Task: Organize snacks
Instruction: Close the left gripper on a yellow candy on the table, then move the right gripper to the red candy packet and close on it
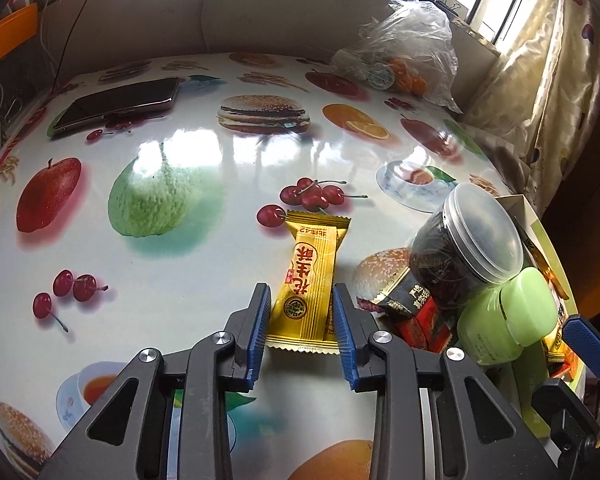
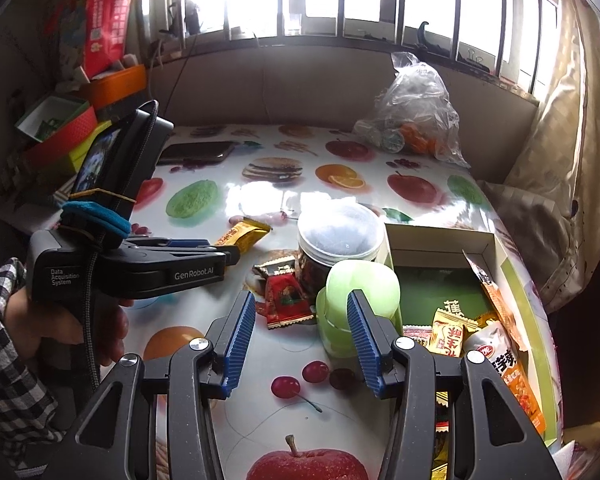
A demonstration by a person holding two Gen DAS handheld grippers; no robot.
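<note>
A yellow snack packet (image 1: 306,280) lies on the fruit-print table, its near end between the blue pads of my left gripper (image 1: 302,314), which stands open around it. The packet also shows in the right wrist view (image 2: 244,234), at the left gripper's tip (image 2: 232,254). My right gripper (image 2: 302,338) is open and empty, its right pad beside a green jar (image 2: 360,300). A clear-lidded dark jar (image 2: 338,242) stands behind it. Red (image 2: 286,300) and black (image 2: 274,268) packets lie to its left. An open box (image 2: 440,246) at the right holds several snacks.
A phone (image 1: 120,104) lies at the far left of the table. A clear plastic bag (image 1: 404,56) with oranges sits at the far right by the window. Coloured boxes (image 2: 80,128) are stacked off the table's left. A curtain (image 2: 572,184) hangs at the right.
</note>
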